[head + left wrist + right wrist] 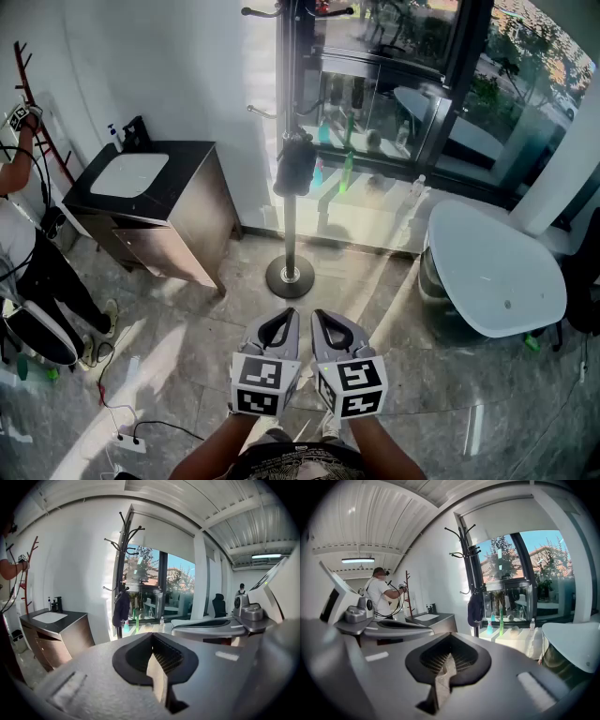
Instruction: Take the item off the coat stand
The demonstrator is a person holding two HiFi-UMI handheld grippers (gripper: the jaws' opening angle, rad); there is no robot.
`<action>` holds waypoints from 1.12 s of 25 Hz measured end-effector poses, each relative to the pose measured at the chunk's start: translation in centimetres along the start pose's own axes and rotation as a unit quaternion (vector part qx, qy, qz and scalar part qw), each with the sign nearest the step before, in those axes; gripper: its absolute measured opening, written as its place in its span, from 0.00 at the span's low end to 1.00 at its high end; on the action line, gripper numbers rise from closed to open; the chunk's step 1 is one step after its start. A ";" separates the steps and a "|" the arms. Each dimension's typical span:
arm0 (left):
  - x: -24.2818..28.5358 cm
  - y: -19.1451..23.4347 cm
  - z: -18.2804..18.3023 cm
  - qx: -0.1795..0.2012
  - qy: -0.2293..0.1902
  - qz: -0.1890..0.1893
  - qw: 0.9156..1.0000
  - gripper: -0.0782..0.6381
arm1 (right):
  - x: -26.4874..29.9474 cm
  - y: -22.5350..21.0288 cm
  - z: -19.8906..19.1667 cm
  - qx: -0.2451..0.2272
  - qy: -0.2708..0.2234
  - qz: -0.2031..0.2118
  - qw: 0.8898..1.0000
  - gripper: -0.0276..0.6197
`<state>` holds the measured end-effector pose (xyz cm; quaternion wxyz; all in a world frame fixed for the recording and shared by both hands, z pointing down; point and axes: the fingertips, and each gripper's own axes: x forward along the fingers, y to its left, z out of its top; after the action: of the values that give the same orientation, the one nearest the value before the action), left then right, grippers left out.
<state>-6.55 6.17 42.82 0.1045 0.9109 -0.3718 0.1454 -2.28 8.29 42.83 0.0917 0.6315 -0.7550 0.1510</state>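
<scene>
The coat stand (289, 202) rises from a round base on the floor, straight ahead of me by the window. A dark item (295, 166) hangs on it about halfway up the pole. It also shows as a dark hanging shape (121, 610) in the left gripper view and in the right gripper view (475, 608). My left gripper (277, 320) and right gripper (330, 322) are side by side, low in the head view and well short of the stand. Both are shut with nothing between their jaws (152, 635) (448, 635).
A dark cabinet with a white sink (150, 178) stands left of the stand. A white oval table (497, 272) is on the right. A person (28, 272) stands at far left beside a red coat rack (37, 112). A power strip and cable (127, 441) lie on the floor.
</scene>
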 end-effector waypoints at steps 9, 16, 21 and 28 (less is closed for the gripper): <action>-0.3 4.2 0.2 0.004 -0.002 -0.038 0.999 0.11 | 3.1 2.7 0.8 0.017 -0.013 -0.038 0.999 0.05; 1.1 5.8 0.1 0.001 0.002 -0.058 0.998 0.11 | 5.2 2.6 0.8 0.016 -0.002 -0.049 0.999 0.05; 3.0 6.8 0.4 0.006 0.005 -0.066 0.998 0.11 | 7.6 1.4 1.4 0.023 -0.005 -0.049 0.999 0.05; 8.0 8.1 1.6 0.009 0.013 -0.053 0.998 0.11 | 12.1 -2.2 2.8 0.018 -0.004 -0.038 0.999 0.05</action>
<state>-6.48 -5.16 44.72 0.1089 0.9282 -0.3203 0.1548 -2.21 -4.24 44.41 0.0832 0.6621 -0.7277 0.1585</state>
